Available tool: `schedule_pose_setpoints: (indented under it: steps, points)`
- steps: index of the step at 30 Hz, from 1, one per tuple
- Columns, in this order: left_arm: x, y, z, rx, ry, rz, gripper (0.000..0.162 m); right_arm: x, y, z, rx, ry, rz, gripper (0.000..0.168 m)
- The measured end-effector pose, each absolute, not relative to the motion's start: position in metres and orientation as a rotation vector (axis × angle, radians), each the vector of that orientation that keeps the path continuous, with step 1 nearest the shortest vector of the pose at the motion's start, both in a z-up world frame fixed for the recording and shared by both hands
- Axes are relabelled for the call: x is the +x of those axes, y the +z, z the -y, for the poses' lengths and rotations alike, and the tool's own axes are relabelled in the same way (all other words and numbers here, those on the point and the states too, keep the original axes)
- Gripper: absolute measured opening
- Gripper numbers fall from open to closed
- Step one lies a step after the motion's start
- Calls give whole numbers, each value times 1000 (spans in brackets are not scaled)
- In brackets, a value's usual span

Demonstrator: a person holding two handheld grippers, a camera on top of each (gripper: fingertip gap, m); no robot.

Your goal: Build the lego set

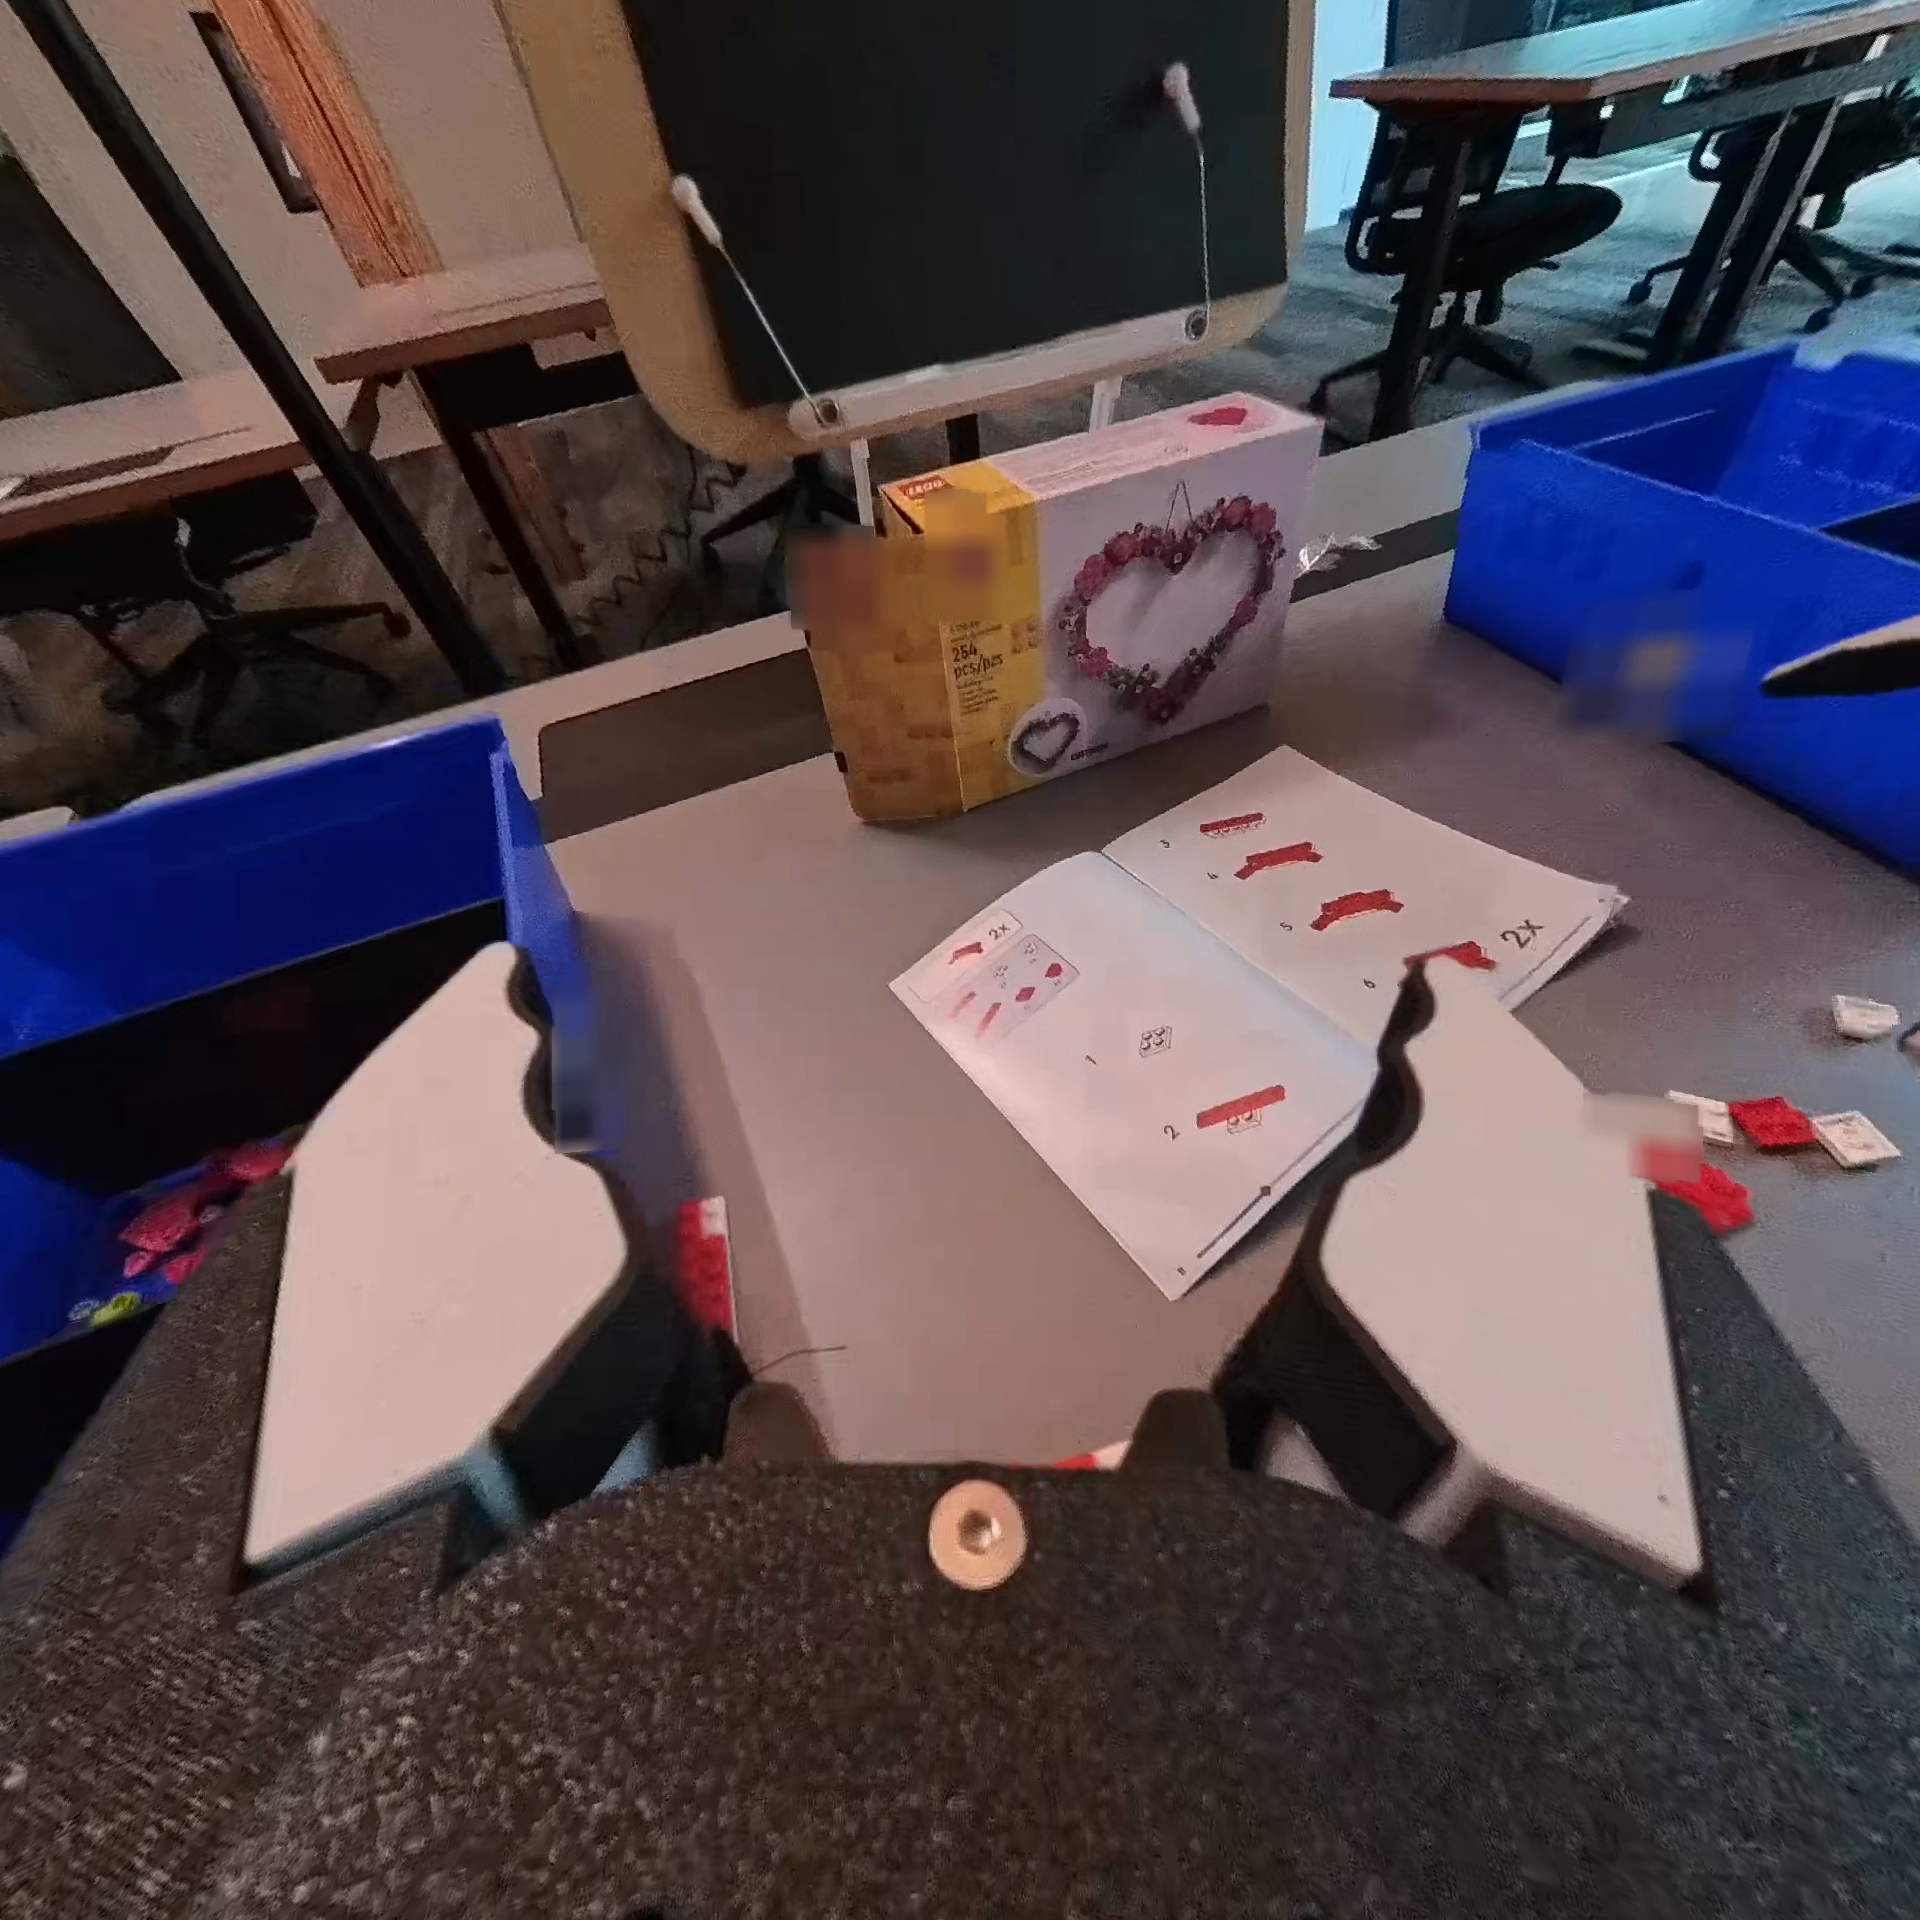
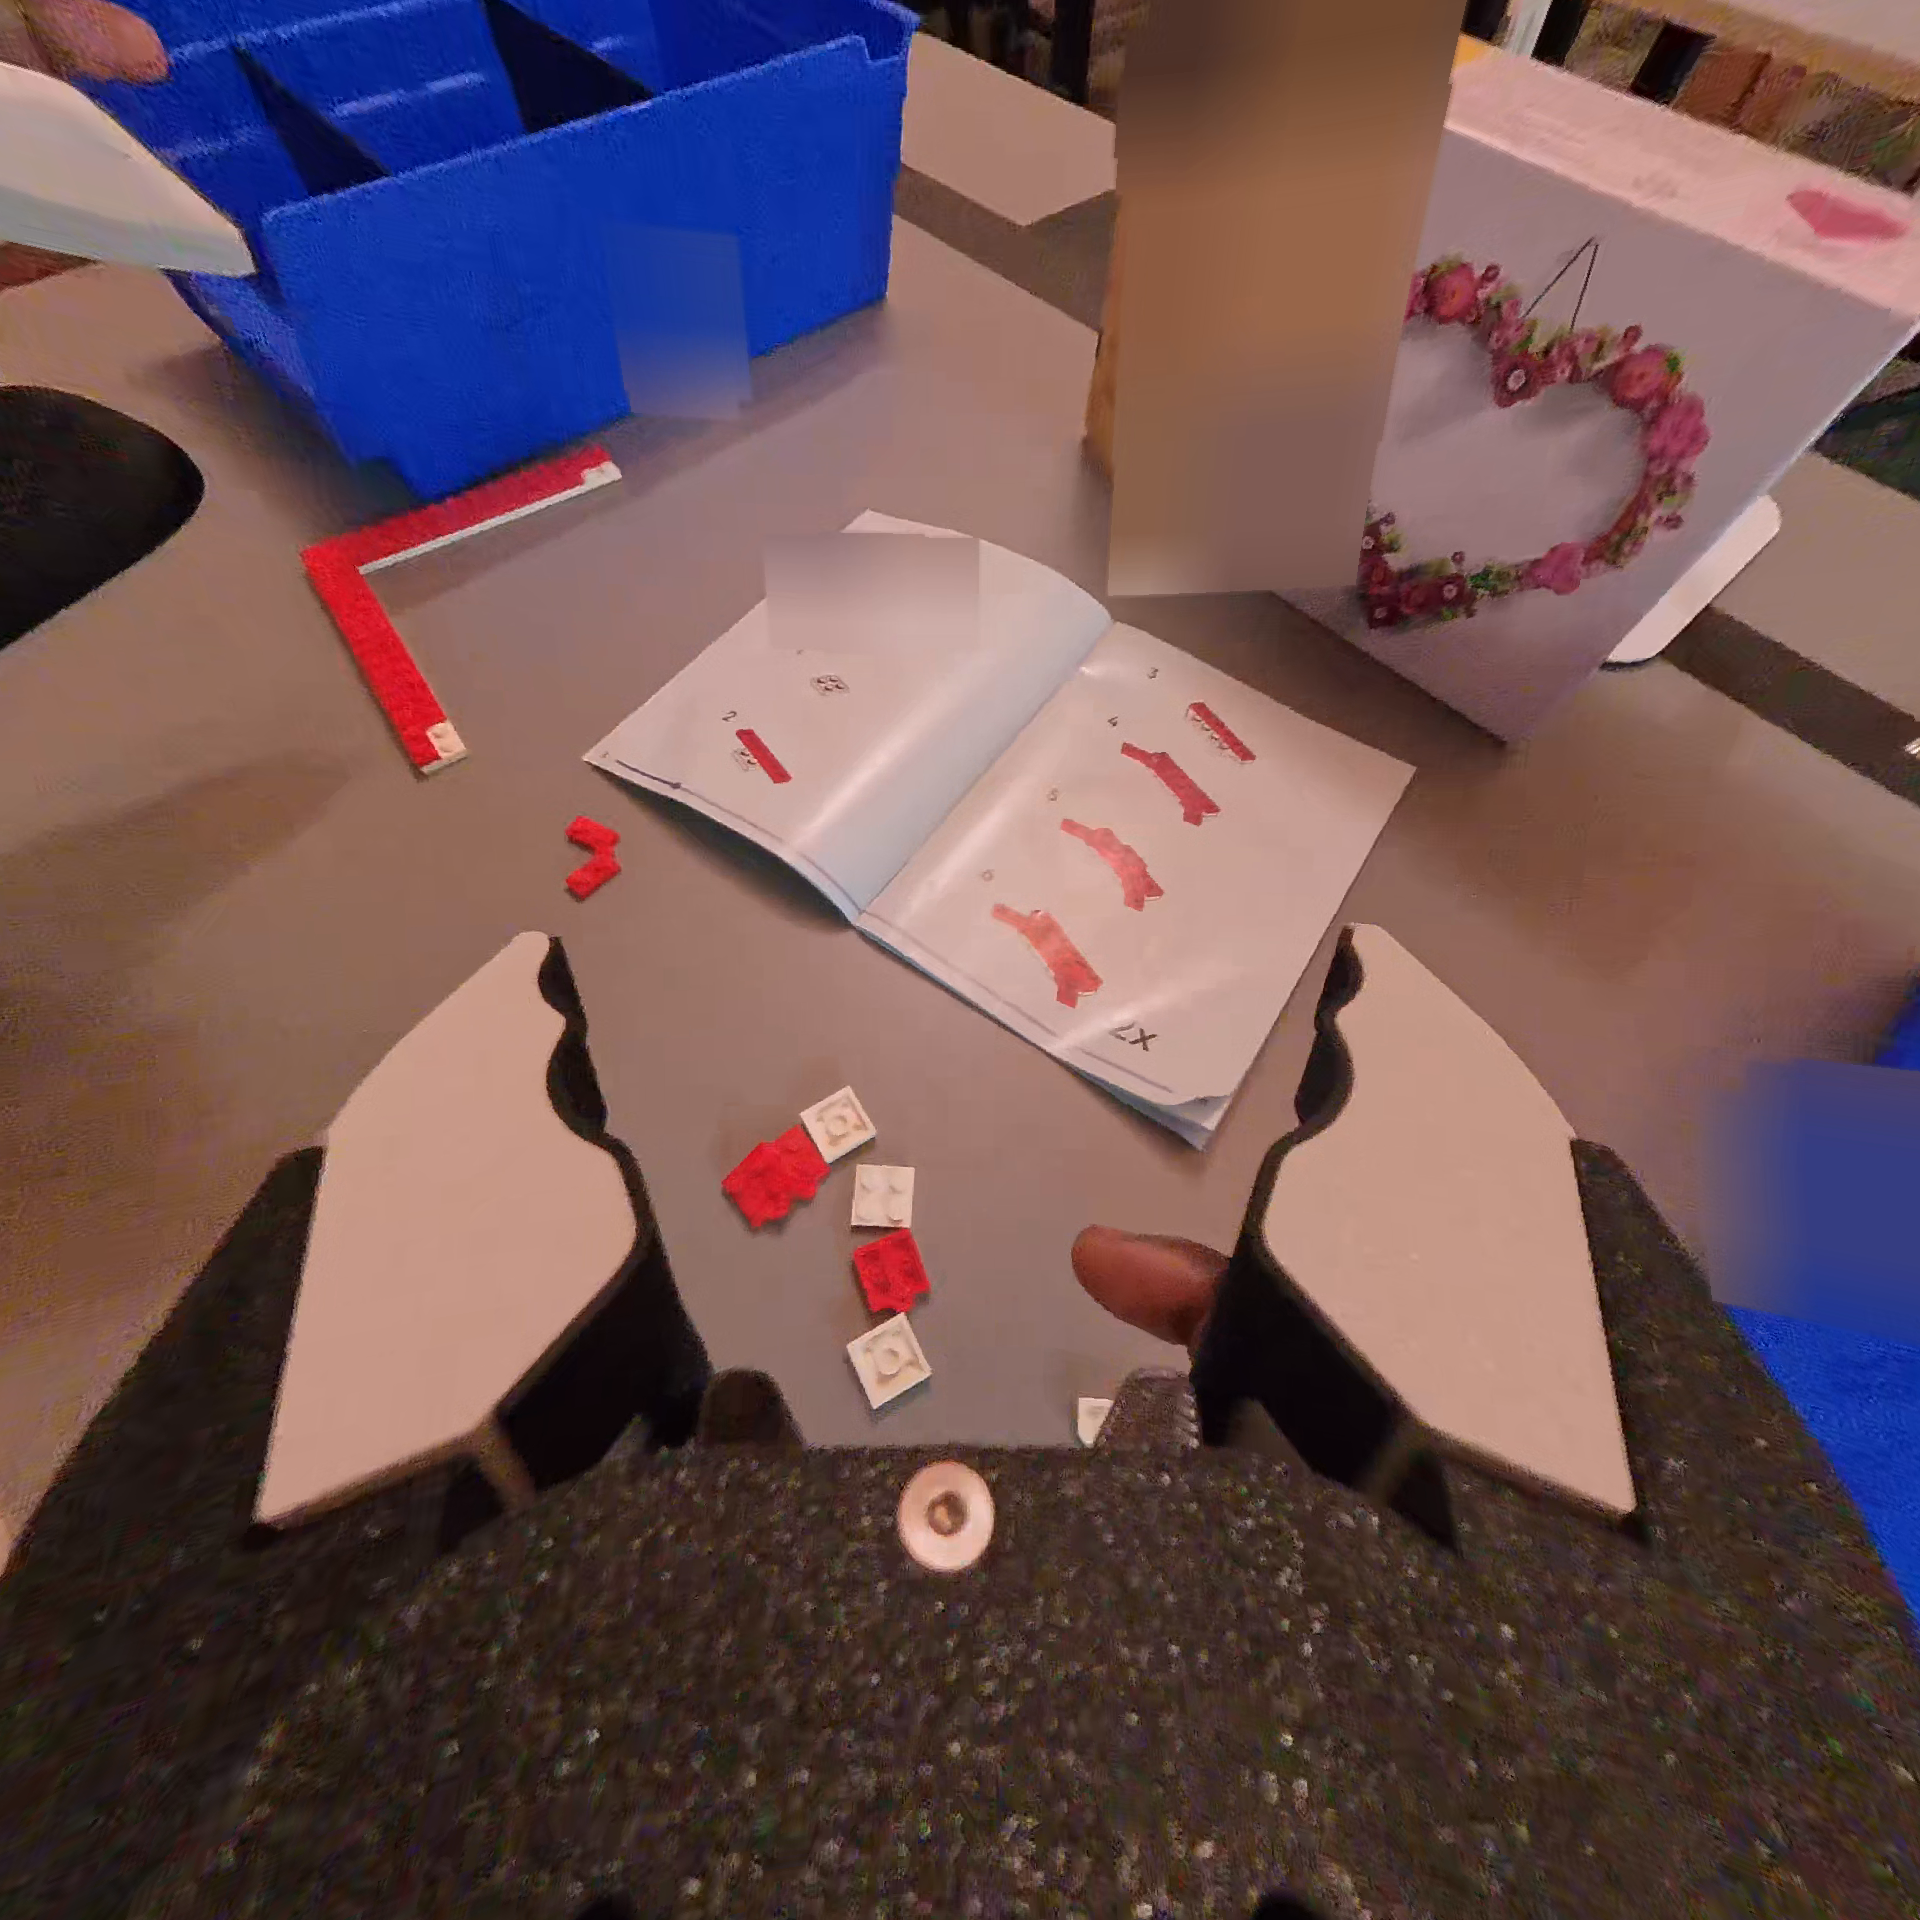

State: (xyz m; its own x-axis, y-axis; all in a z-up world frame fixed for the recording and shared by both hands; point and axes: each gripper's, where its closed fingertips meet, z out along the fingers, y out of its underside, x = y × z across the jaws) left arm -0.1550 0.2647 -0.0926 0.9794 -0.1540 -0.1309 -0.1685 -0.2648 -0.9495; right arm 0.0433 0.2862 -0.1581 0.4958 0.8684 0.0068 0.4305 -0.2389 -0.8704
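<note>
Red and white Lego plates lie loose between the spread fingers of our right gripper (image 2: 951,935), which holds nothing: a red plate (image 2: 774,1177), white squares (image 2: 837,1123), another red plate (image 2: 890,1271). Ahead of it lies the open instruction booklet (image 2: 997,810), and beyond that stands the heart-wreath set box (image 2: 1621,436). Ahead to its left, a red L-shaped assembly (image 2: 379,634) rests beside a blue bin (image 2: 520,312). Our left gripper (image 1: 961,961) is also wide open and empty, a blue bin (image 1: 249,894) at its left fingertip.
</note>
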Motion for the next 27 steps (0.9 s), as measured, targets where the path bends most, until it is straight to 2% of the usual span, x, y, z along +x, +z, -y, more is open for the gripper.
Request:
schedule_pose_setpoints:
  steps: [6,9,11,13,15,18,24,27]
  points:
    - [-141,-75,-237,-1727,42,-281,139,47,-128,-274,-1706,682,992,120]
    - [-134,-72,-234,-1736,51,-314,135,57,-133,-272,-1728,693,929,100]
    - [-127,-78,-237,-1764,9,-368,115,56,-149,-277,-1789,695,945,95]
    - [-117,-99,-242,-1819,-80,-432,94,55,-177,-284,-1911,680,1039,102]
    - [-105,-139,-251,-1968,-173,-510,101,56,-204,-296,-2025,633,1111,114]
    - [-105,-191,-270,-2143,-92,-595,113,59,-224,-322,-2127,564,1056,112]
    - [-105,-244,-283,-2332,-50,-744,106,55,-256,-336,-2225,513,1091,108]
    - [-108,-251,-285,-2359,-87,-755,98,55,-264,-331,-2203,468,1151,103]
